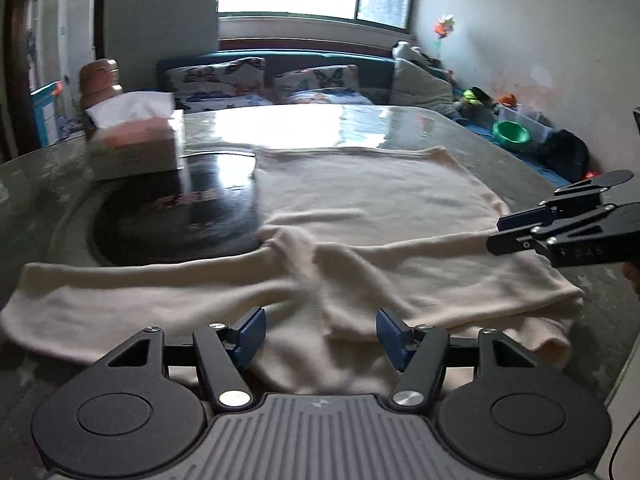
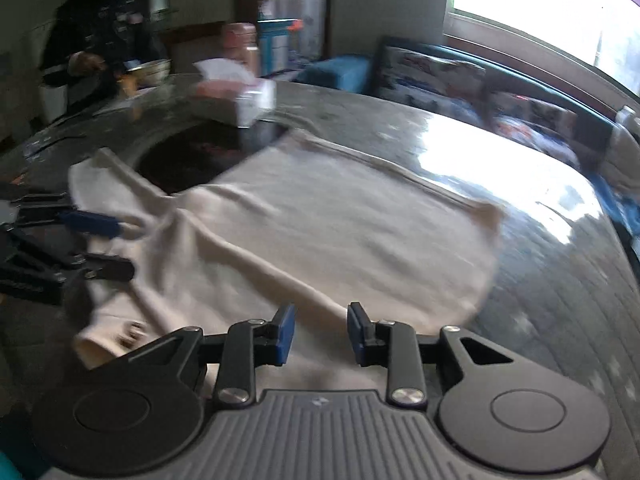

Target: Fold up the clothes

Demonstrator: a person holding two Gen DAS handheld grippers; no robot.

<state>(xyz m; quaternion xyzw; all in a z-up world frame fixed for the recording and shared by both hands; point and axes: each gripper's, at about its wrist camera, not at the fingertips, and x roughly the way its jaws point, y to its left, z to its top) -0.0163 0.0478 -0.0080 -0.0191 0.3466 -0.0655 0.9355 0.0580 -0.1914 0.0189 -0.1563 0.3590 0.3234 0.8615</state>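
Garment [image 1: 360, 200]: plain cream, no print. Tabletop [image 1: 400, 124]: glossy grey, mottled, with a black round inset [image 1: 176, 216] carrying faint red lettering near the tissue box side. Tissue box [image 1: 136, 148]: pink top, pale sides, white tissue. Left gripper [image 1: 320, 334] and right gripper [image 2: 320, 334]: black frames, blue pads [image 1: 250, 332], grey ribbed body. Pillows [image 1: 216, 80] past the far edge: white with a butterfly pattern. Bowl [image 1: 510, 133]: green.

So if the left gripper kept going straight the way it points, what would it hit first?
Probably the cream garment: the left gripper hangs open just above its bunched folds, angled down at them. Depth is unclear.
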